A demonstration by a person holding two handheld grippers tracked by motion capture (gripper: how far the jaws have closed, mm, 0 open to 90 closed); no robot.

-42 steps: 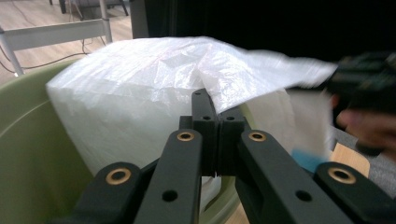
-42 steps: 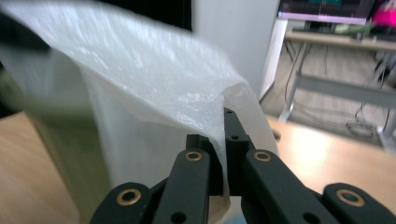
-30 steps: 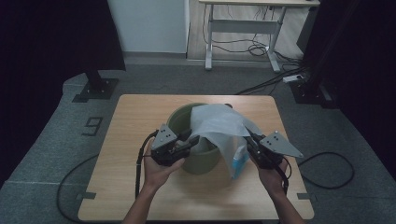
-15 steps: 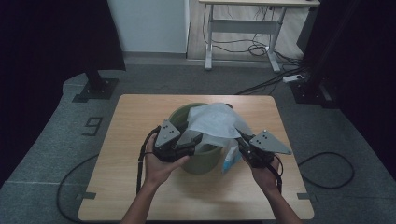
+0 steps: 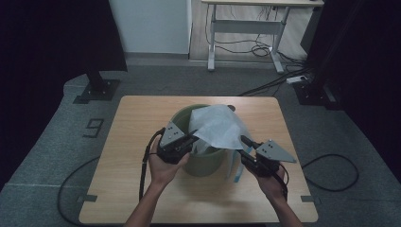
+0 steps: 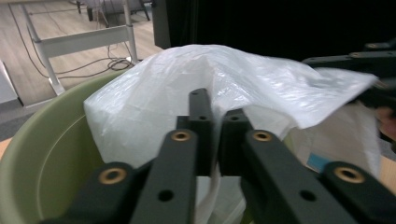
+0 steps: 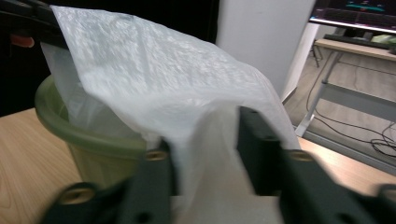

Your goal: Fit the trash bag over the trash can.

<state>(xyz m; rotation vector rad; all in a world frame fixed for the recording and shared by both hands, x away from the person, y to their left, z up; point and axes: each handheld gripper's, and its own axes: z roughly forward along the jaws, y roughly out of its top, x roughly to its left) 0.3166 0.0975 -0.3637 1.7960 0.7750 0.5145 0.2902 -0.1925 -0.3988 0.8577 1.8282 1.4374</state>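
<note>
Wooden table [image 5: 142,189], right claw [image 5: 245,142] opening, lowered

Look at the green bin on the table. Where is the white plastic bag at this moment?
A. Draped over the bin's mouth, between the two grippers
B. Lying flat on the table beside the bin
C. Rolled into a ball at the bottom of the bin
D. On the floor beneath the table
A: the white plastic bag spreads over the mouth of the green bin, with the left gripper shut on its edge and the right gripper at its other side.
</note>
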